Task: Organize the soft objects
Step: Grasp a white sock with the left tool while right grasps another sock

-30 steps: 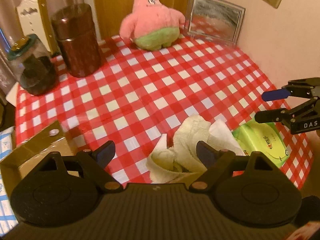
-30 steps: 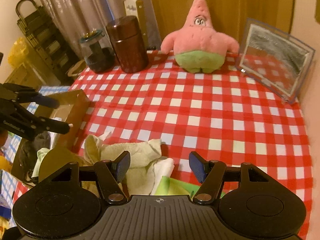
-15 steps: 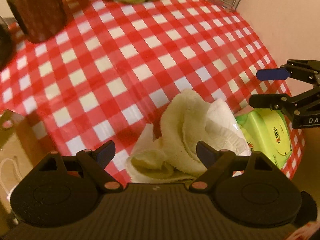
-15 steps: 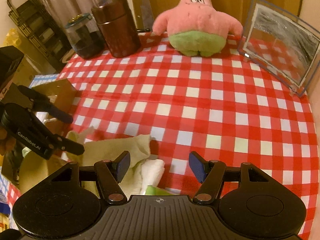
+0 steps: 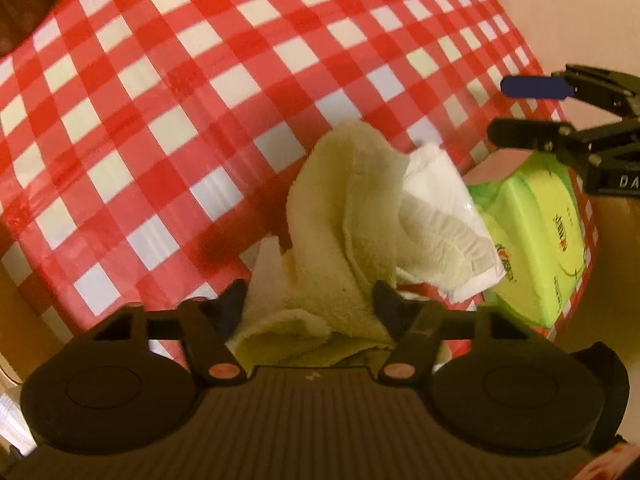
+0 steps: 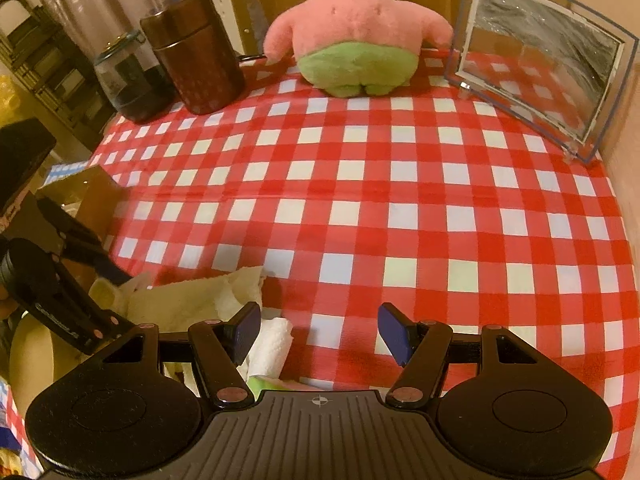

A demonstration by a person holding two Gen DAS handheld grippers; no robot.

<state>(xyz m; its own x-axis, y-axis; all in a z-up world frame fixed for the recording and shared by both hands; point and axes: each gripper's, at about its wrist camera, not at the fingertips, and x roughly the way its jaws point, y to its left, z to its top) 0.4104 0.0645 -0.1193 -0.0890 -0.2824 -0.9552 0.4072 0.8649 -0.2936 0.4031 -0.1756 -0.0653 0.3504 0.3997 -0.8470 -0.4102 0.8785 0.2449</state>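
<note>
A crumpled pale yellow towel [image 5: 332, 240] with a white cloth [image 5: 436, 204] folded into it lies at the near edge of the red checked tablecloth [image 5: 180, 92]. My left gripper [image 5: 310, 300] is open, its fingers on either side of the towel's near end. The towel also shows in the right wrist view [image 6: 192, 300]. My right gripper [image 6: 320, 330] is open and empty above the cloth, just right of the towel; it shows in the left wrist view [image 5: 516, 110] above a green wipes pack [image 5: 536, 236]. A pink starfish plush [image 6: 356, 36] sits at the table's far edge.
A brown canister [image 6: 196, 52] and a dark glass jar [image 6: 128, 80] stand at the far left. A clear picture frame [image 6: 540, 56] stands at the far right against the wall. A cardboard box [image 6: 84, 196] sits off the table's left edge.
My left gripper has dropped and moved forward onto the towel, so its fingers now flank it. My right gripper has moved a little forward over the table.
</note>
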